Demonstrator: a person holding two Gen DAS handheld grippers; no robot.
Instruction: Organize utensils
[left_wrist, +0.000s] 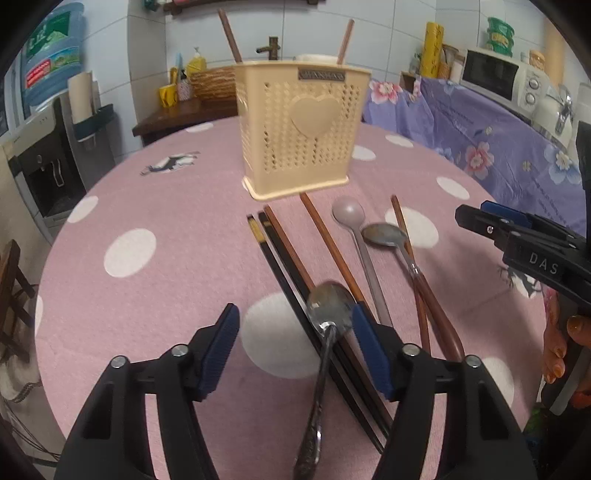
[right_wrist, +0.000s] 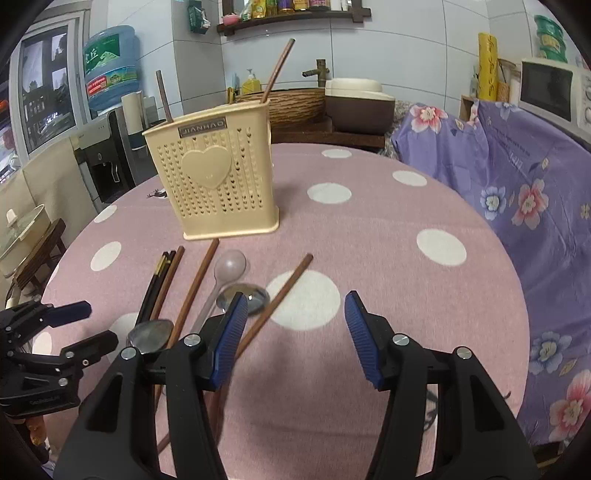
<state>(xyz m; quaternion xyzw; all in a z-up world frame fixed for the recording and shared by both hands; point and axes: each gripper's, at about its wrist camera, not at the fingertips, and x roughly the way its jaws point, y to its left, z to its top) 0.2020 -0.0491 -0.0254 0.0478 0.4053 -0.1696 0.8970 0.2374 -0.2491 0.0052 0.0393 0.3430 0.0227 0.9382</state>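
A beige perforated utensil holder (left_wrist: 301, 125) (right_wrist: 218, 177) with a heart on its front stands upright on the pink dotted tablecloth (left_wrist: 166, 258). Two brown chopsticks (left_wrist: 231, 37) stick out of it. In front of it lie black chopsticks (left_wrist: 273, 258), brown chopsticks (left_wrist: 325, 236), a pale plastic spoon (left_wrist: 349, 214) and a metal spoon with a brown handle (left_wrist: 384, 234). My left gripper (left_wrist: 295, 321) is open, with a steel spoon (left_wrist: 330, 302) lying between its jaws, untouched by the pads. My right gripper (right_wrist: 295, 306) is open above the cloth, beside a brown chopstick (right_wrist: 284, 288).
A floral purple cloth (right_wrist: 517, 177) covers furniture to the right, with a microwave (right_wrist: 550, 88) on it. A water dispenser (right_wrist: 107, 147) stands at the back left, and a wooden stool (right_wrist: 40, 254) is past the table's left edge. A person's hand (left_wrist: 557, 343) shows at the right.
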